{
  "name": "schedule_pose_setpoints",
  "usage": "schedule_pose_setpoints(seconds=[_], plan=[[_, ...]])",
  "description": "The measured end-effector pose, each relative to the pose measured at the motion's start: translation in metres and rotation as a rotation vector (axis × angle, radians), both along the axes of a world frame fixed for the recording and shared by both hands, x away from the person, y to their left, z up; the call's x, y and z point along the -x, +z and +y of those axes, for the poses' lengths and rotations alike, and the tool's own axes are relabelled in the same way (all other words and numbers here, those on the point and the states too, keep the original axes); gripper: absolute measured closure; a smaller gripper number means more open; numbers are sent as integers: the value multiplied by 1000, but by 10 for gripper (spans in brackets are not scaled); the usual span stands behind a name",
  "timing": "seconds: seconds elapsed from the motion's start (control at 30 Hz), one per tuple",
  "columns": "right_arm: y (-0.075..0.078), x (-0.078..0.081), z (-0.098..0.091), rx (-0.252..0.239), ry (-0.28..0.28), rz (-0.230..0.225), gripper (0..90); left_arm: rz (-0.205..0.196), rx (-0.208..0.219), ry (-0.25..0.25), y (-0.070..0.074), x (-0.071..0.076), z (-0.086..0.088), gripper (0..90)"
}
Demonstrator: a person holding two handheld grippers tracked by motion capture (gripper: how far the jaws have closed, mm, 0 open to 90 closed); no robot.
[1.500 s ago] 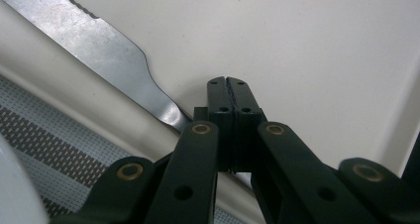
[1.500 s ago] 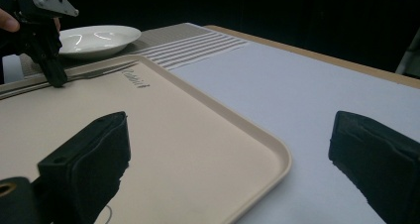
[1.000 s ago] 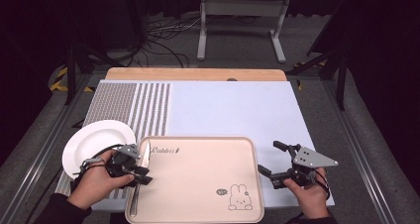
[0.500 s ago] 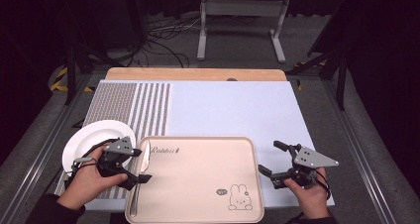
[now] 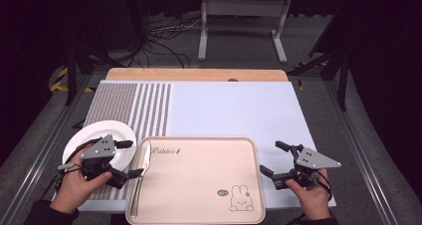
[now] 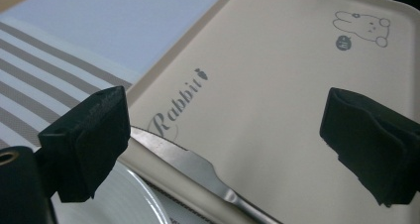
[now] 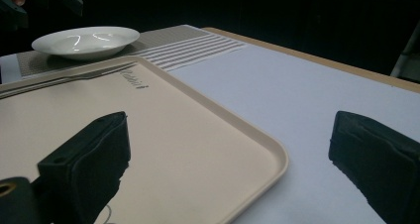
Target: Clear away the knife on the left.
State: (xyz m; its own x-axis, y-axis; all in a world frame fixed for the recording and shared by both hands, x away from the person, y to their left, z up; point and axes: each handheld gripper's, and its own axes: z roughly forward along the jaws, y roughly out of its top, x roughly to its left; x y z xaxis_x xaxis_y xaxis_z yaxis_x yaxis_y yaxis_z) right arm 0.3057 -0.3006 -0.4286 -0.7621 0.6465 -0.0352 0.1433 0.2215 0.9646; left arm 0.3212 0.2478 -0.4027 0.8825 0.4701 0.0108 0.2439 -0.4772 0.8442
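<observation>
White plate (image 5: 99, 138): glossy, round and shallow, on the striped mat (image 5: 132, 105) at the counter's left, partly under the left gripper.
Left gripper (image 5: 130, 159): black jaws wide apart with nothing between the pads, having just been opening; they point toward the tray's left rim.
Knife (image 5: 141, 169): thin, shiny metal, lying lengthwise inside the tray's left edge, just below and between the left jaws, touched by neither.
Tray (image 5: 199, 180): beige, smooth, rounded corners and raised rim, printed with "Rabbit" and a small bunny.
Right gripper (image 5: 271, 160): jaws apart and empty, just off the tray's right rim, above the pale blue cloth (image 5: 234, 108).
</observation>
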Motion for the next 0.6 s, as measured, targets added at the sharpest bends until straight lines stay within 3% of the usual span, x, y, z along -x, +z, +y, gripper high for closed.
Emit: schedule_pose_setpoints(seconds=[0.17,0.33,0.6], plan=[[-2,-1,-1,-1,-1,2,33,-56,52,13,-4,5,11,61],[-3,-1,-1,-8,5,-5,28,-95,133,23,-12,12,23,59],[-6,-2,-4,-21,2,-7,27,-134,183,29,-30,21,39,52]])
